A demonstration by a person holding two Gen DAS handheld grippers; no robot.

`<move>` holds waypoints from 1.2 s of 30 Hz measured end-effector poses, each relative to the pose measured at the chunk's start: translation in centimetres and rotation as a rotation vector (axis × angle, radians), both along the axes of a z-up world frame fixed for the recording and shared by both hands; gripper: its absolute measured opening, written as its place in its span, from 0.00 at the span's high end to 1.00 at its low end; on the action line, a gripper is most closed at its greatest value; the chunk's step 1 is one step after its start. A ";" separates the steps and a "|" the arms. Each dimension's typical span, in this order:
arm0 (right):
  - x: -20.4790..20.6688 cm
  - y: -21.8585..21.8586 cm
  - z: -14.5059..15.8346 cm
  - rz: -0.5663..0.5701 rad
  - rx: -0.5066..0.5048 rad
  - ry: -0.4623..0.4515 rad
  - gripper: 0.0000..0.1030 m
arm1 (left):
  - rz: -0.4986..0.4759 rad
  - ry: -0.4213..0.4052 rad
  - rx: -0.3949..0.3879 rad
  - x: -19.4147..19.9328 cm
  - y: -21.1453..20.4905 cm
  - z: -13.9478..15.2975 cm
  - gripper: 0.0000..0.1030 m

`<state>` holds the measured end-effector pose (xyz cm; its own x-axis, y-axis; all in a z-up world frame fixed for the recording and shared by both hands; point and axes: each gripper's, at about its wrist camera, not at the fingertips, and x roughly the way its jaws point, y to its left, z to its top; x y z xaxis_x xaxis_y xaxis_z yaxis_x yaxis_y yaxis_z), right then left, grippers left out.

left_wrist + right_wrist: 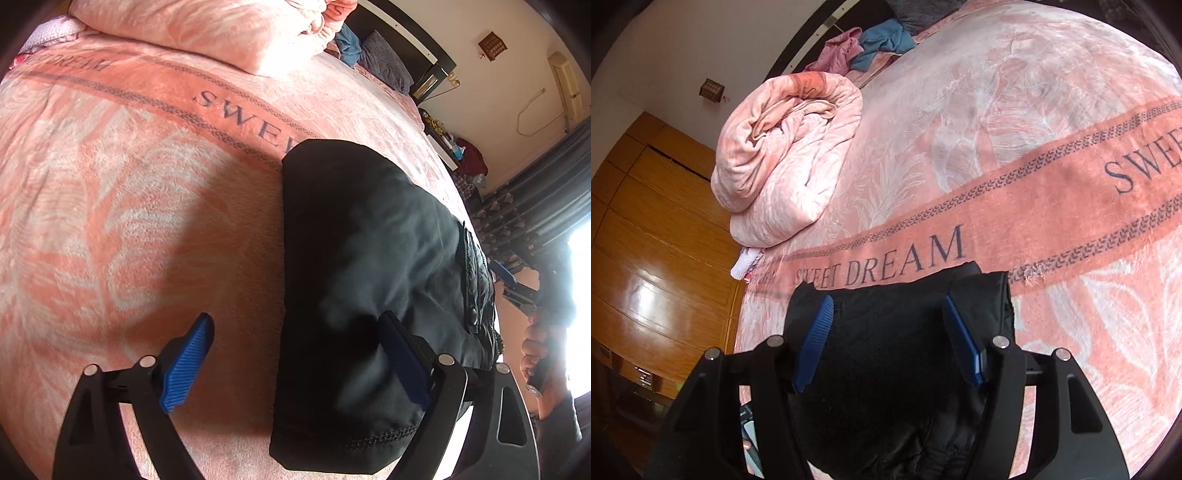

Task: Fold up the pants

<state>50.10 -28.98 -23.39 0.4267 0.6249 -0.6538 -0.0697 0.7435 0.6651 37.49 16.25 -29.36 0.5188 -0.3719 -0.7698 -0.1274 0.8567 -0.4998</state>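
Black pants [369,266] lie folded into a thick block on the pink "SWEET DREAM" bedspread [122,206]. My left gripper [295,358] is open over the block's near left edge; one blue fingertip [190,354] is over the bedspread, the other over the cloth. In the right wrist view the pants [897,350] lie under my right gripper [886,339], which is open with both blue pads [814,343] above the cloth. The right gripper also shows in the left wrist view [517,286], held by a hand at the far side of the pants.
A rolled pink blanket [783,162] lies at the head of the bed. Loose blue and pink clothes [871,44] sit by the headboard. A wooden wardrobe [646,236] stands beside the bed. A curtained bright window [546,206] is on the other side.
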 end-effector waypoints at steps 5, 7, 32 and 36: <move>0.6 0.4 -1.4 -0.024 -0.021 0.035 0.35 | -0.007 -0.031 0.098 -2.5 0.0 2.8 0.12; -1.7 0.0 0.8 -0.044 -0.006 -0.025 0.31 | -0.002 -0.067 0.150 -4.7 0.0 4.8 0.11; -52.4 5.8 24.4 -0.176 -0.676 -0.479 0.03 | 0.021 -0.383 0.542 -40.1 -12.5 28.4 0.04; -56.9 6.4 26.1 -0.196 -0.718 -0.519 0.03 | -0.003 -0.405 0.555 -44.1 -14.7 30.3 0.04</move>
